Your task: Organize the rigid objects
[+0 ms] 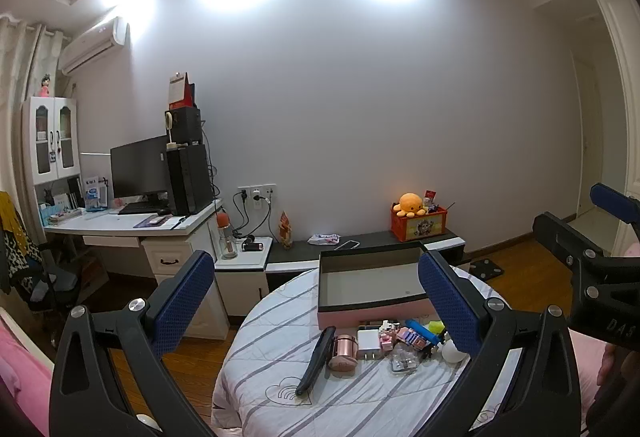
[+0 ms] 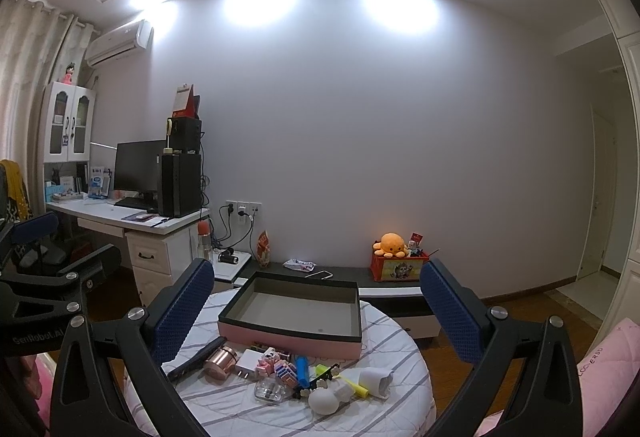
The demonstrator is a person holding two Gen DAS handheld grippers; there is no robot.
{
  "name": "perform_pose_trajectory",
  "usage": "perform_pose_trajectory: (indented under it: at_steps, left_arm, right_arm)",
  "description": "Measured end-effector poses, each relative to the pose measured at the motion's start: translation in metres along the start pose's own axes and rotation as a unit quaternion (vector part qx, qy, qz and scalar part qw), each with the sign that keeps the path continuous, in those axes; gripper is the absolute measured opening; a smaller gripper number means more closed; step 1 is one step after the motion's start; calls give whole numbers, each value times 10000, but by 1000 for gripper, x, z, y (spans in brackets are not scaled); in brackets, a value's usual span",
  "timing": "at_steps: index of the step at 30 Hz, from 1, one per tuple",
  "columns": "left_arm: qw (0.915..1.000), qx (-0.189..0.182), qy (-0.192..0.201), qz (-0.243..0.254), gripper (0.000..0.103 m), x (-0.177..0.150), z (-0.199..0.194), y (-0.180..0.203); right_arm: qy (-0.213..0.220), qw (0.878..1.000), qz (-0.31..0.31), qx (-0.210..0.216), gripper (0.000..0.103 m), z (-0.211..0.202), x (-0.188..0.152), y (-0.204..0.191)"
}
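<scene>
Surface: round table draped in a white quilted cloth with grey stripes (image 2: 248, 405), near the viewer, in the middle of the room.
Receptacle: shallow rectangular pink-sided box with a dark rim and bare grey floor (image 2: 296, 311), at the far side of the table; nothing lies in it.
Stock, left to right along the near side of the box: long black comb-like bar (image 2: 196, 359); rose-gold metal cylinder on its side (image 2: 221, 359); white plug adapter (image 2: 249, 360); pink block toys (image 2: 276, 364); blue plastic tube (image 2: 302, 371); clear plastic case (image 2: 271, 392); white round bulb (image 2: 324, 402); white cup on its side (image 2: 378, 381). All crowd together, several touching.
Left gripper (image 1: 316, 301): blue-padded fingers spread wide, empty, above the near left of the table.
Right gripper (image 2: 316, 313): fingers likewise spread wide, empty, above the near edge.
Step, as judged: first pick not yet begun.
Advice: start from the outliers, the black bar or the cup, which have free sides; close across the narrow width; the cylinder may roll, so pinch its flat ends.
Risk: dragging neighbours out of the crowded middle.
</scene>
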State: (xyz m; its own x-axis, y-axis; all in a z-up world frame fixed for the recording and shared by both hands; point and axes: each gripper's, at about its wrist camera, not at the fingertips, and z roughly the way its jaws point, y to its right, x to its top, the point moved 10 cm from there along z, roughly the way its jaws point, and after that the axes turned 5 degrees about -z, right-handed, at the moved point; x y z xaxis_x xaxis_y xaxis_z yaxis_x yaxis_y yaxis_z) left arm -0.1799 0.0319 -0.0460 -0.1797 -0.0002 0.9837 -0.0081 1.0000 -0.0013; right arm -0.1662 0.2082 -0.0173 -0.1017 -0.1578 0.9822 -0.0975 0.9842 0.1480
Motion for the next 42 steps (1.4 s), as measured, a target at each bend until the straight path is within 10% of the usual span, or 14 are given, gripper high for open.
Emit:
perform_pose_trajectory:
  at_steps: [28, 42]
  left_arm:
    - [9990, -30, -407, 186, 103, -28, 30, 7]
    - [9751, 36, -2202, 240, 103, -158, 126, -9]
  right_arm:
    - [-290, 9996, 14, 22, 103, 21, -24, 8]
    - [-1615, 9866, 214, -23, 103, 103, -145, 41]
